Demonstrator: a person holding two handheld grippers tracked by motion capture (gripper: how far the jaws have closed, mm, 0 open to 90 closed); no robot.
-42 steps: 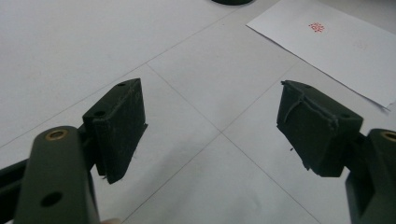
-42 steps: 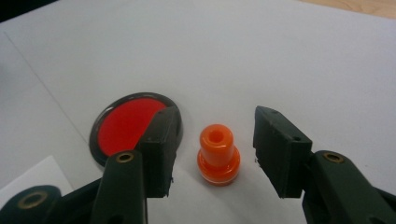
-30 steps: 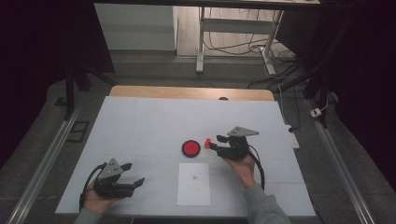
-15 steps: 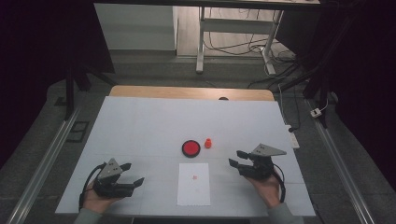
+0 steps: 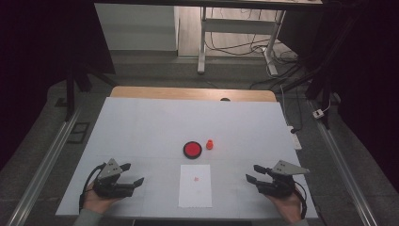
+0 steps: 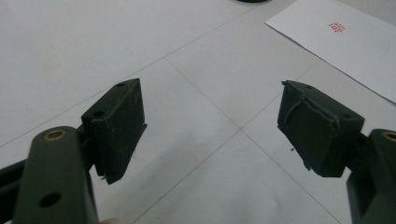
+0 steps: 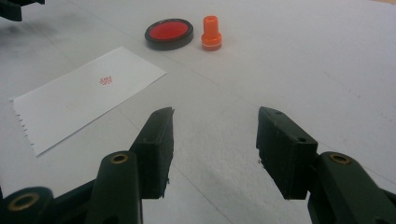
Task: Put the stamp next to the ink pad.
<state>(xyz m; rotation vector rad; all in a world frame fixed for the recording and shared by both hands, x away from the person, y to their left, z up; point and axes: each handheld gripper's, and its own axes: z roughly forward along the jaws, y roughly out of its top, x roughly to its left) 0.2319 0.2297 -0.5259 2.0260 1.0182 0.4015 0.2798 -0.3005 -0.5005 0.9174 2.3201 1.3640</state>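
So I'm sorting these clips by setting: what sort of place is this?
Probably a lab or workshop recording station: a white-covered table between floor rails, loose cables behind, and two handheld grippers at its near edge.

Worktop (image 5: 141, 127): laid out as follows.

- Centre: pad (image 5: 192, 149), with stamp (image 5: 210, 144) upright just beside it on the right, not touching.
- Nearer the person, before the pad: paper (image 5: 195, 186), flat, lengthwise front to back, apart from both pad and stamp.
- On the paper, toward its far end: mark (image 5: 196, 178).
- Left of the paper, near the front edge: left gripper (image 5: 134, 175), well apart from the paper.
- Right of the paper, near the front edge: right gripper (image 5: 252, 173), also apart from it.
- Between either pair of fingers: nothing but bare worktop.
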